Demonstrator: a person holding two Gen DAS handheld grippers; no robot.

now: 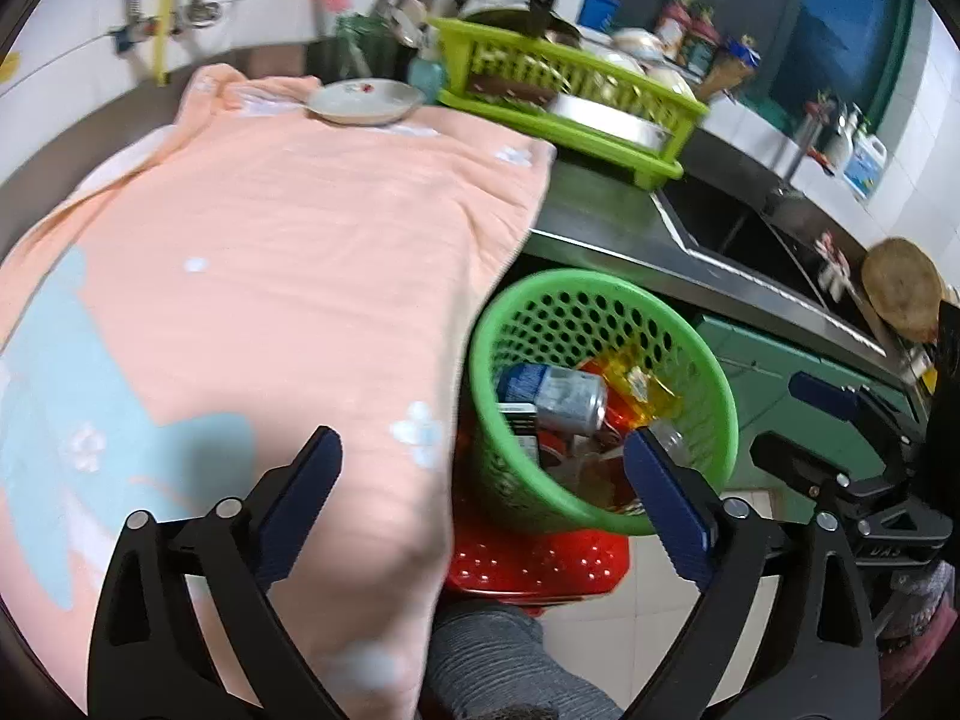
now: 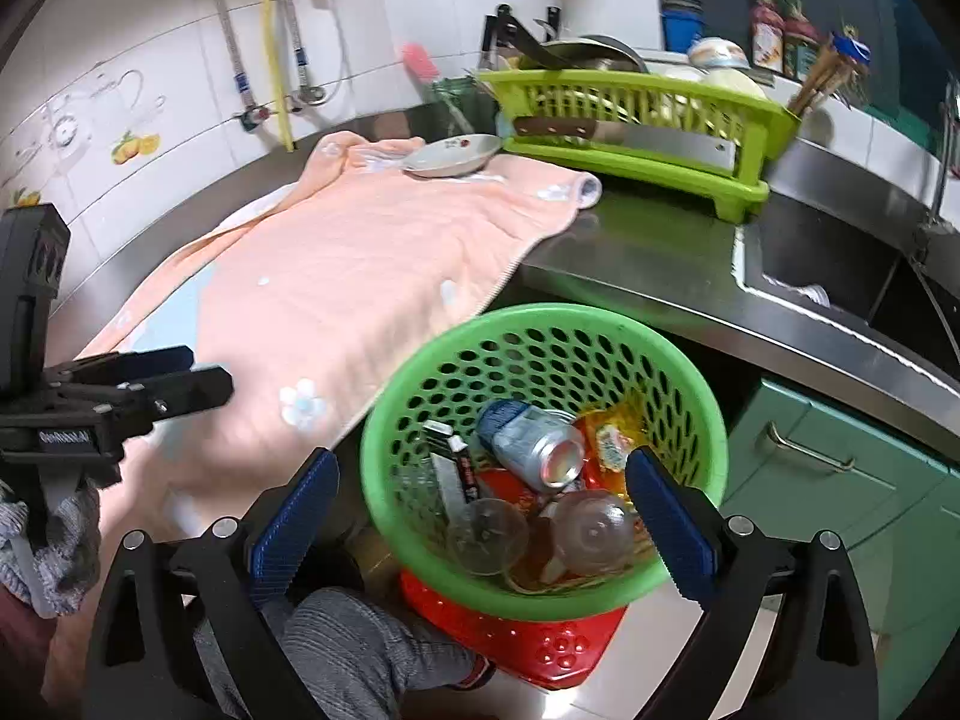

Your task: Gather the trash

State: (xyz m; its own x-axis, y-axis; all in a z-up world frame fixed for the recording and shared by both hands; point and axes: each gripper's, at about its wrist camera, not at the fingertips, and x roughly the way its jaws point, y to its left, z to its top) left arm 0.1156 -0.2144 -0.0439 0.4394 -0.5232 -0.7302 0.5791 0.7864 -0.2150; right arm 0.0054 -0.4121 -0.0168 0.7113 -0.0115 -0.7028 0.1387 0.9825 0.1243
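- I am holding my left gripper (image 1: 483, 474) spread wide, gripping nothing.
- My right gripper (image 2: 480, 495) is gaping empty too.
- The can (image 2: 534, 441) is lying in the green basket (image 2: 540, 324) with other trash.

Both wrist cams look down close, sharing green basket (image 1: 708, 408) & towel (image 2: 372, 264).
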